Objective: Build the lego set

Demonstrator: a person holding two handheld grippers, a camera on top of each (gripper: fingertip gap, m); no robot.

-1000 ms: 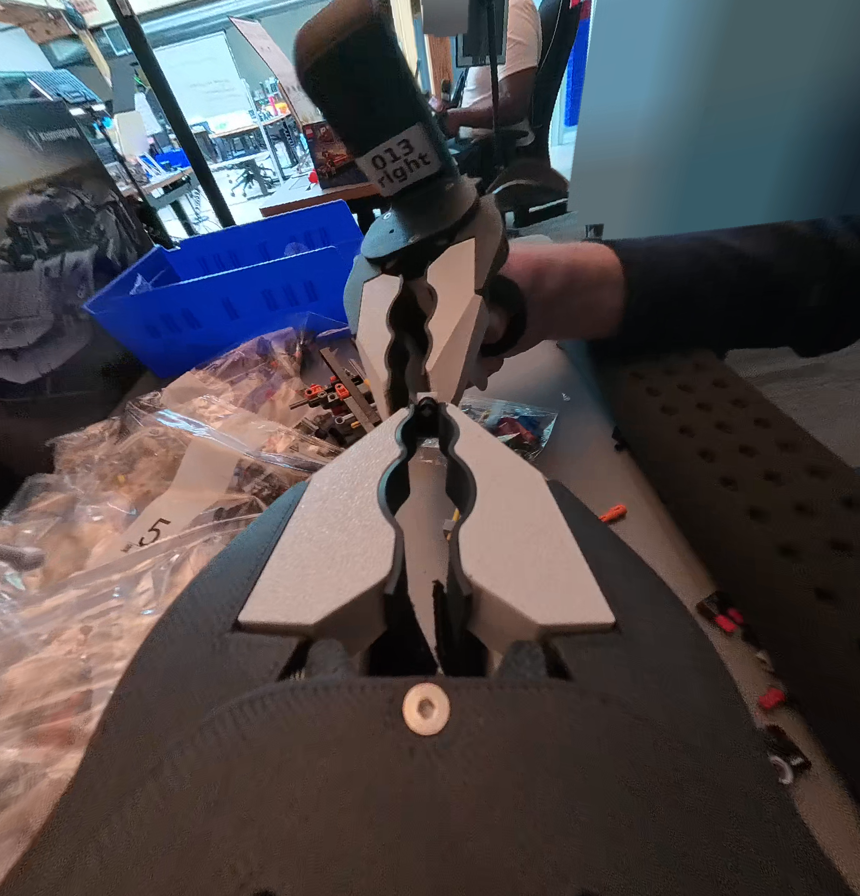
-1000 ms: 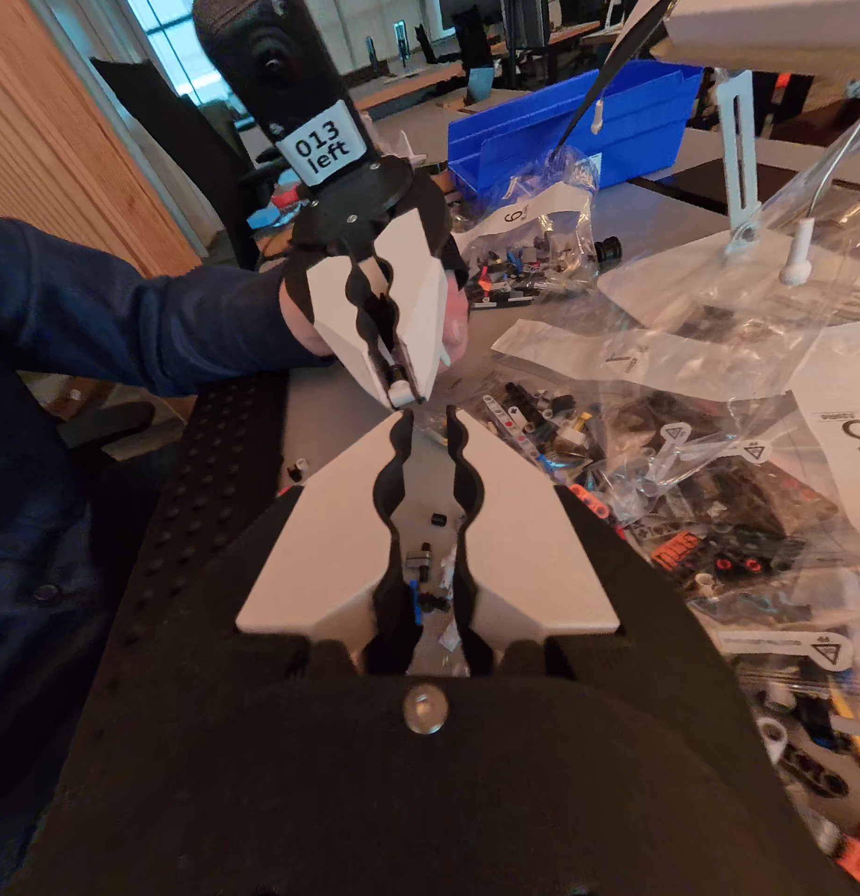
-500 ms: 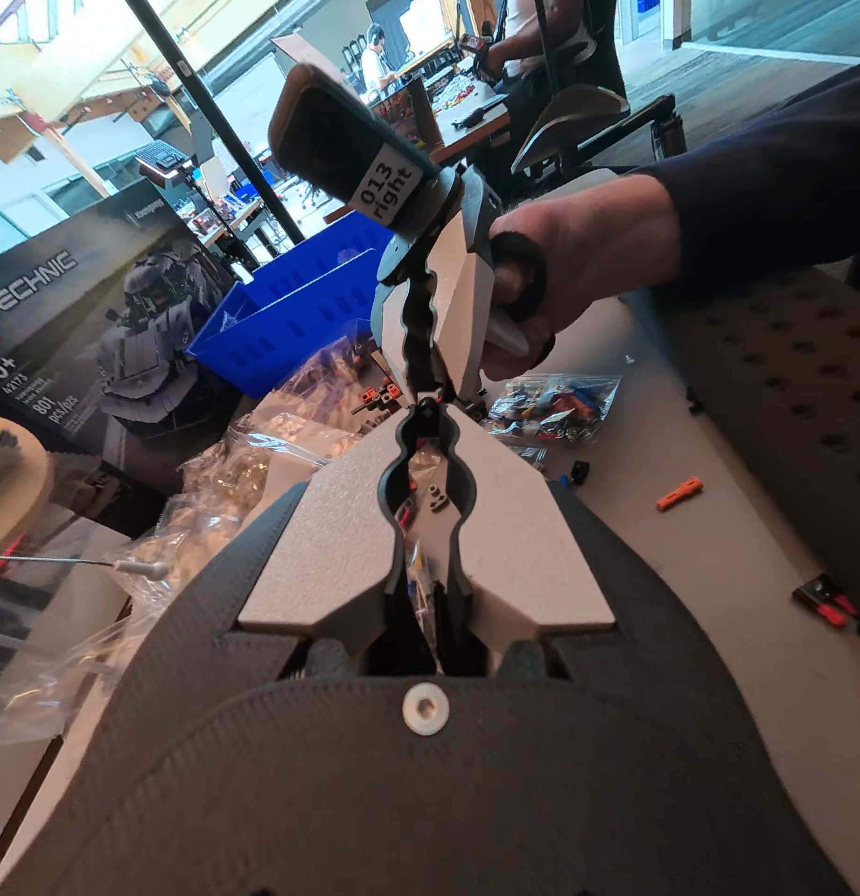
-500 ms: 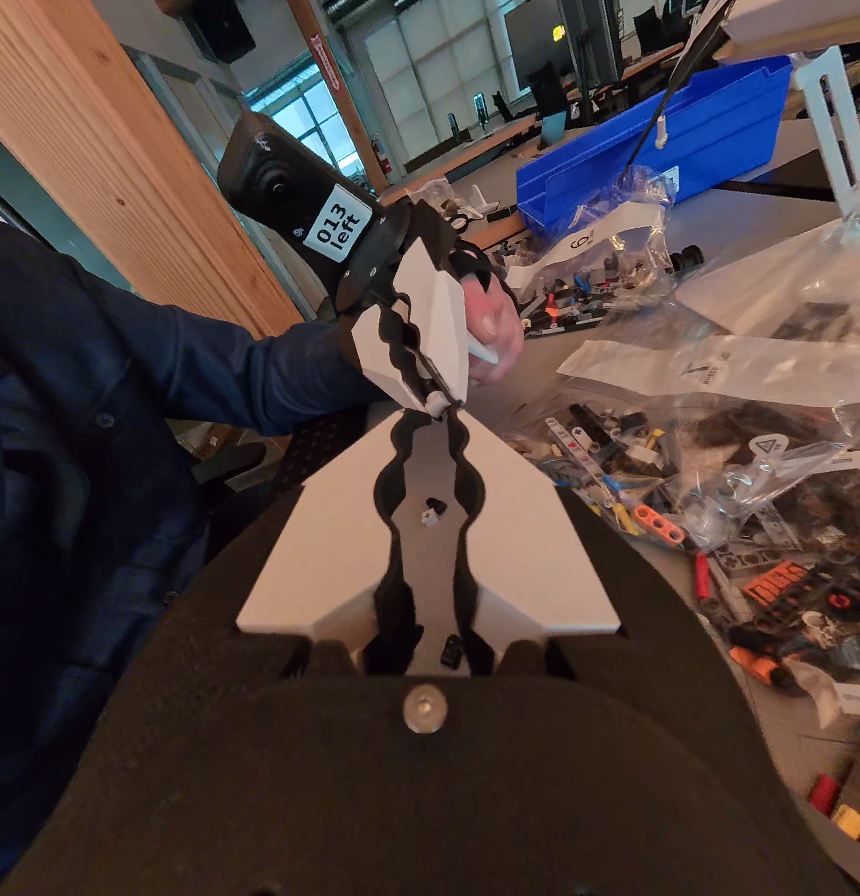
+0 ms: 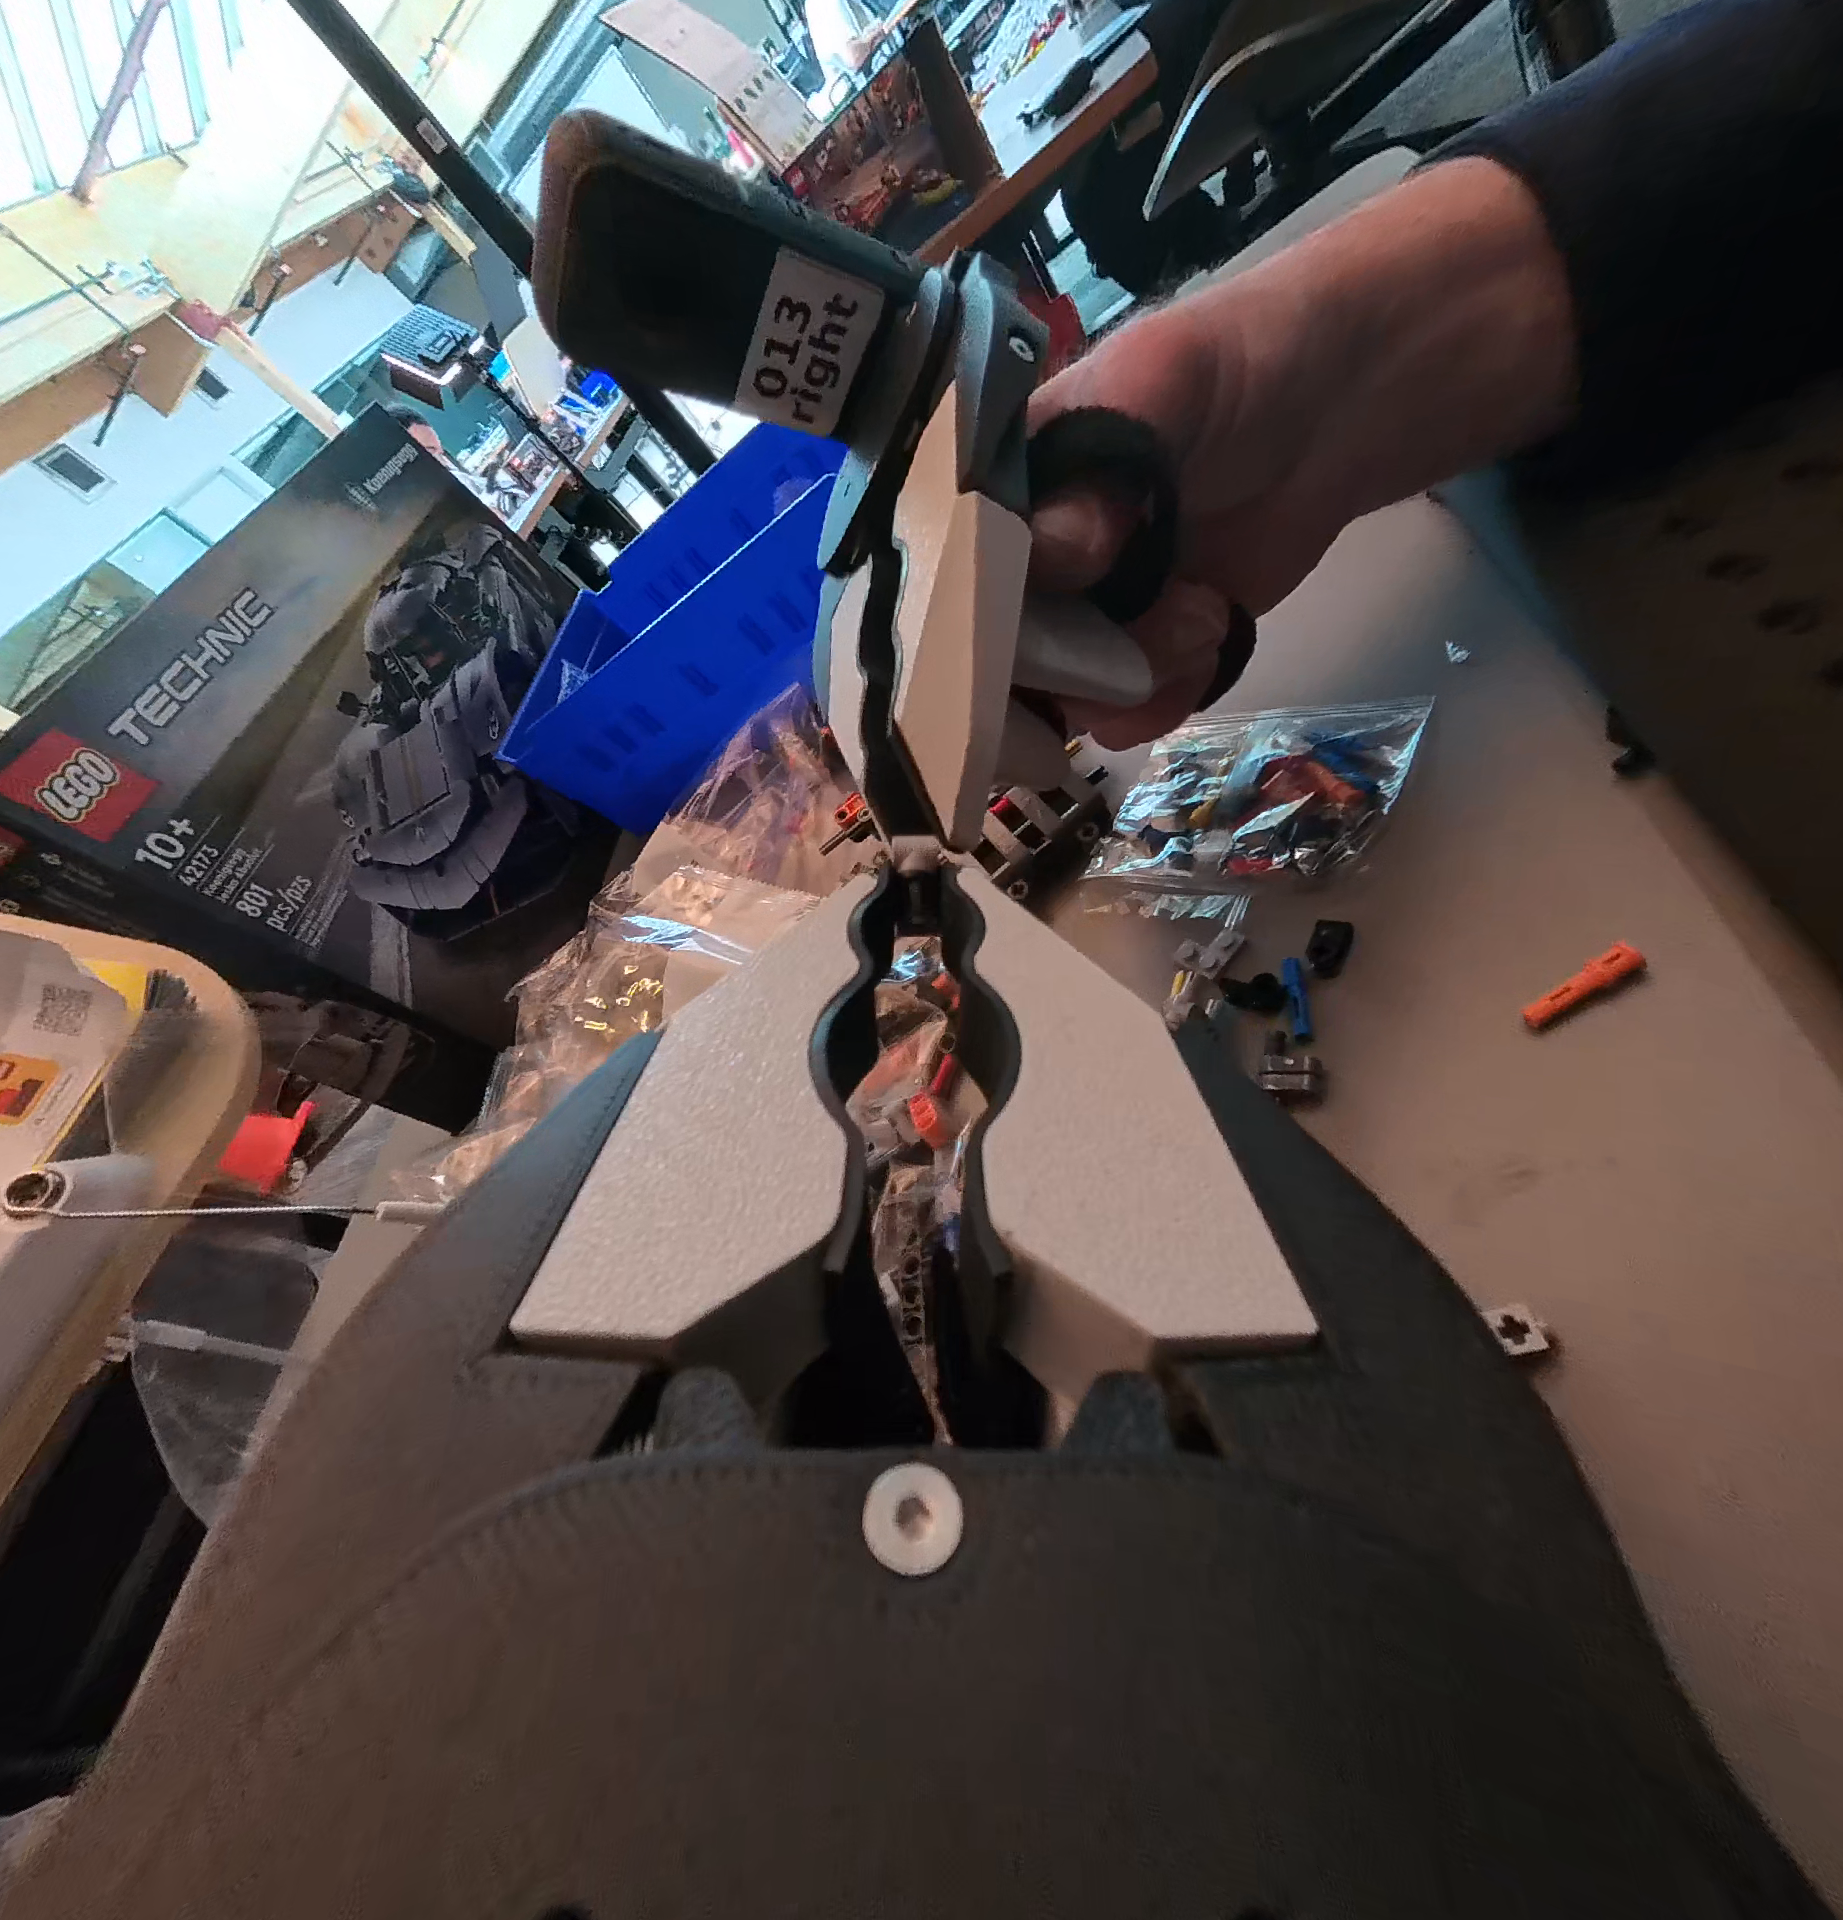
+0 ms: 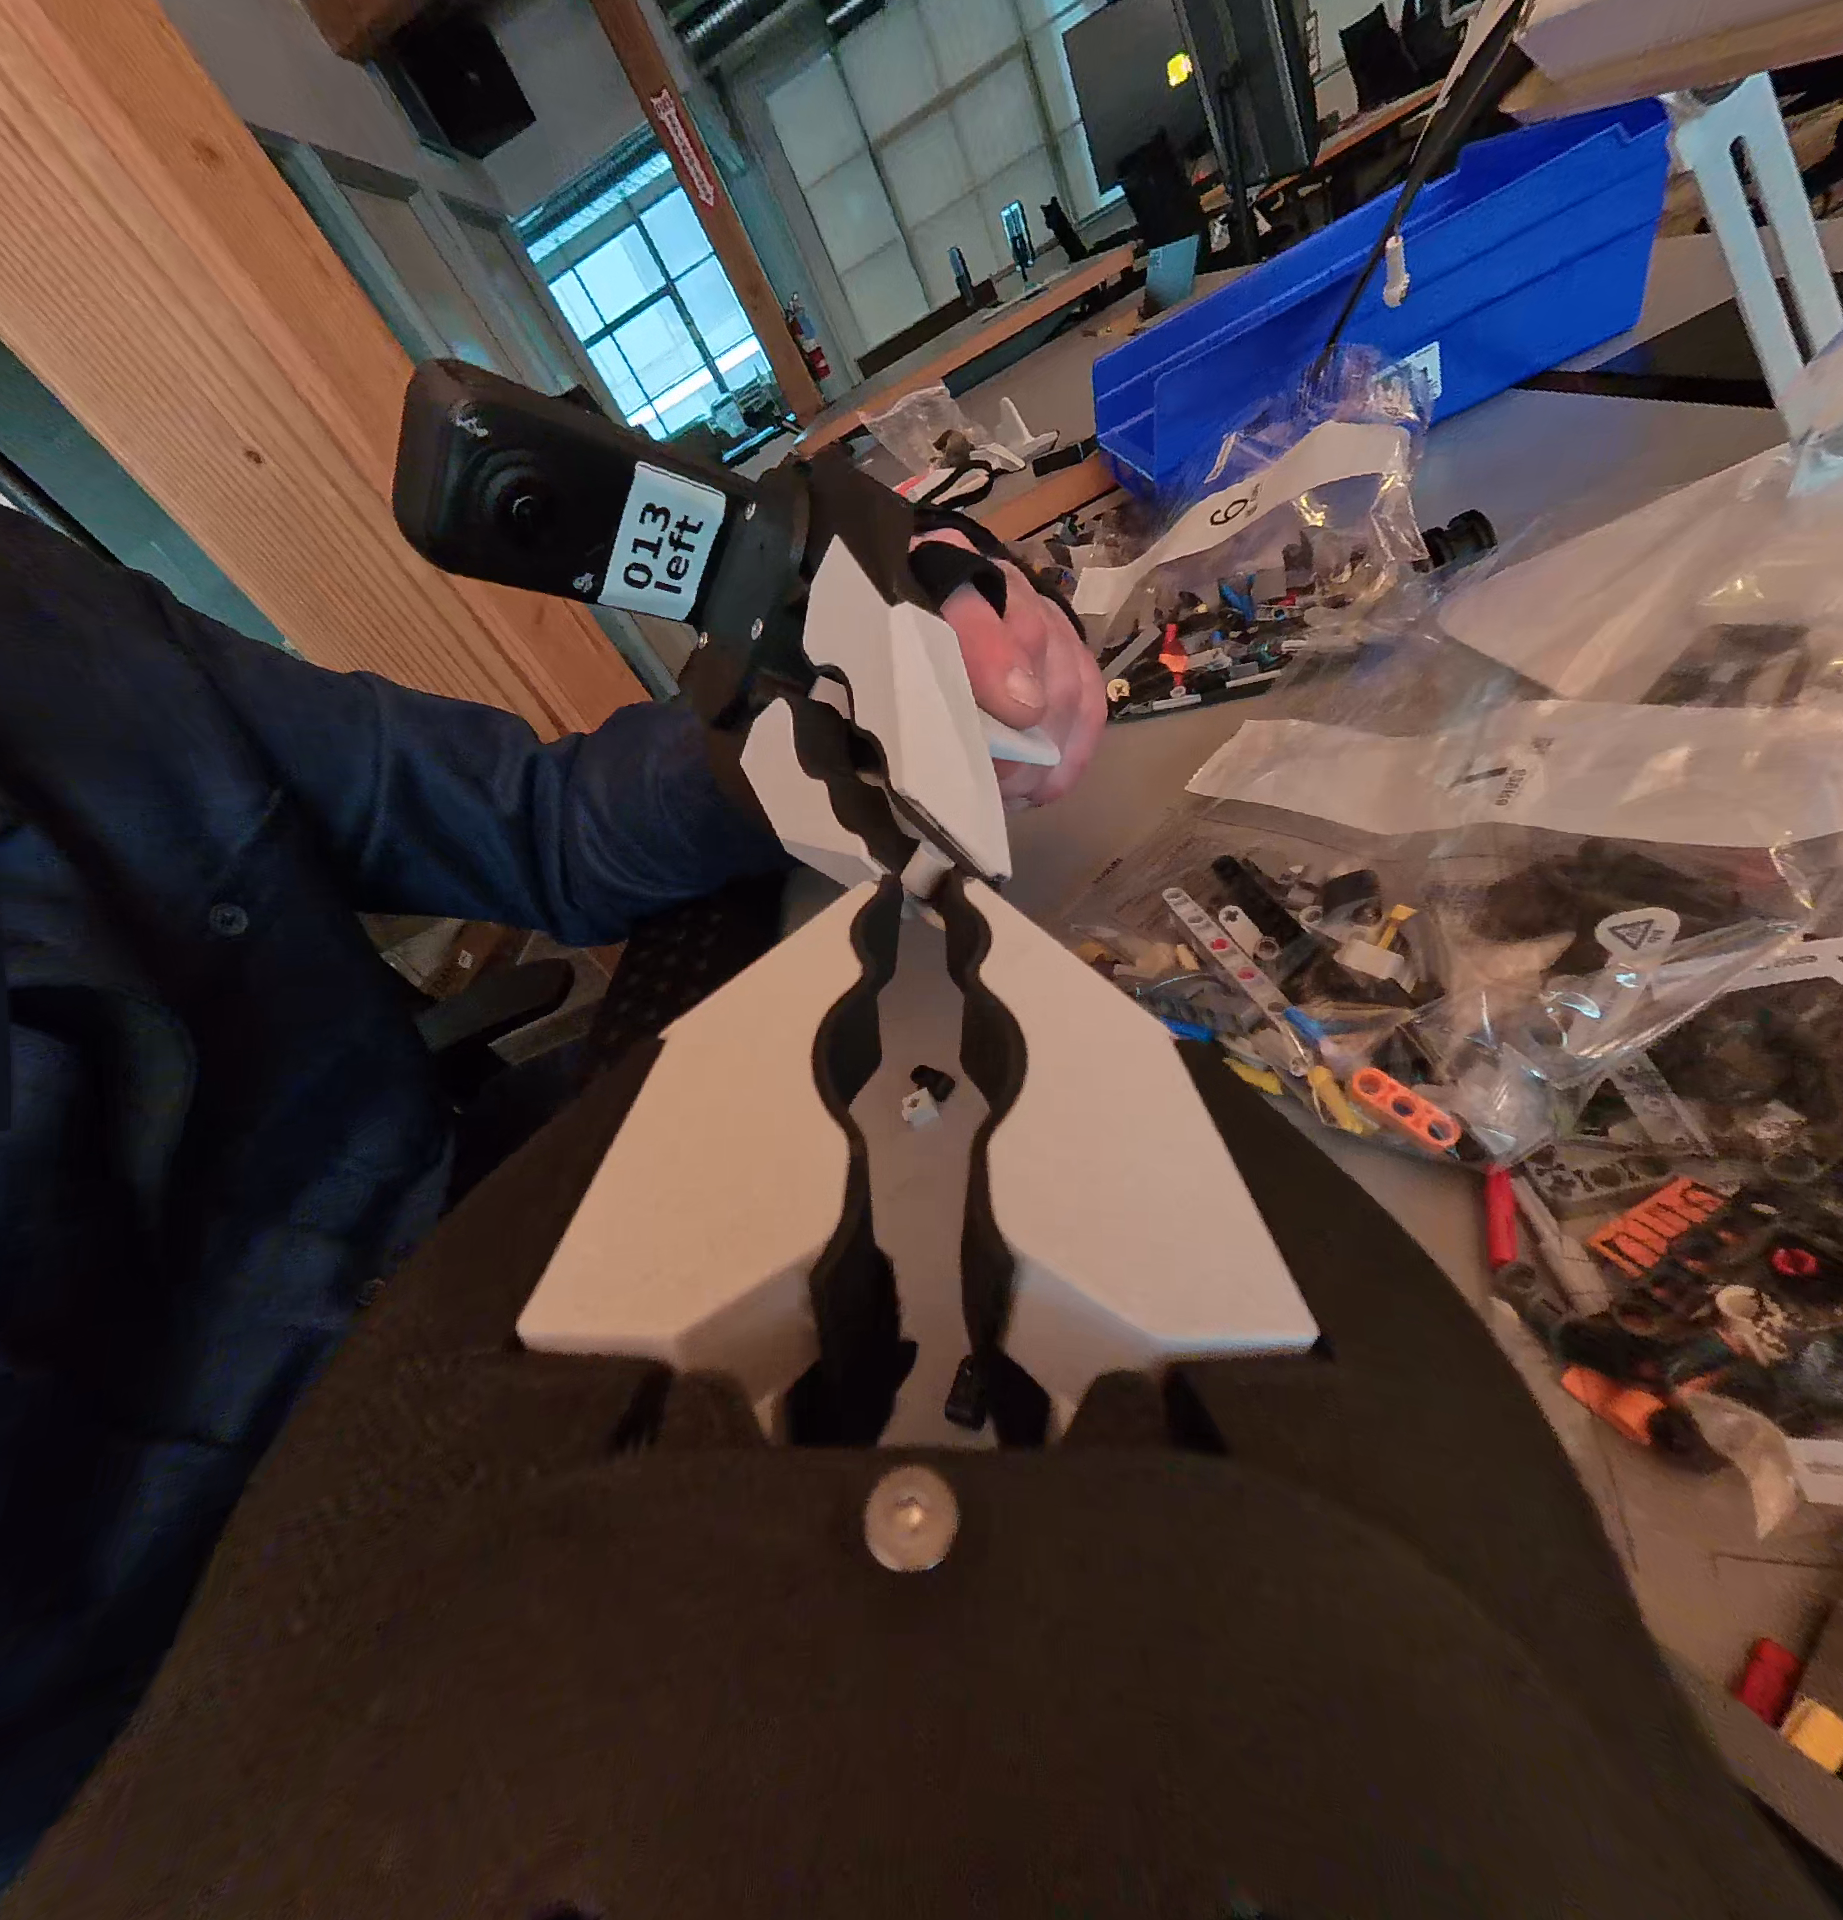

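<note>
Two handheld grippers meet tip to tip above a grey table (image 5: 1519, 1143), each held by a person in a dark blue sleeve (image 6: 460, 790). The left gripper (image 5: 915, 878) has its jaws drawn nearly together at the tips, clenched on a small light-grey lego piece (image 5: 912, 860); in the right wrist view the same piece (image 6: 922, 883) shows as a pale stub at the point of contact. The right gripper (image 6: 922, 902) also has its tips closed in around that stub, but whether it truly grips it or only touches it cannot be told. From the left wrist view the right gripper (image 5: 922, 831) comes down steeply from above, its tips pressed close.

Several clear plastic bags (image 6: 1519, 935) of lego parts lie on the table to the right of the meeting point in the right wrist view, holding black, orange, yellow and blue elements. One small zip bag (image 5: 1270, 779) of coloured parts lies beside the person's right hand (image 5: 1260, 416). Loose pieces rest on the bare table, among them an orange pin (image 5: 1582, 982) and a blue pin (image 5: 1298, 997). One blue bin (image 5: 688, 665) stands behind the bags, with the dark set box (image 5: 252, 707) next to it.
</note>
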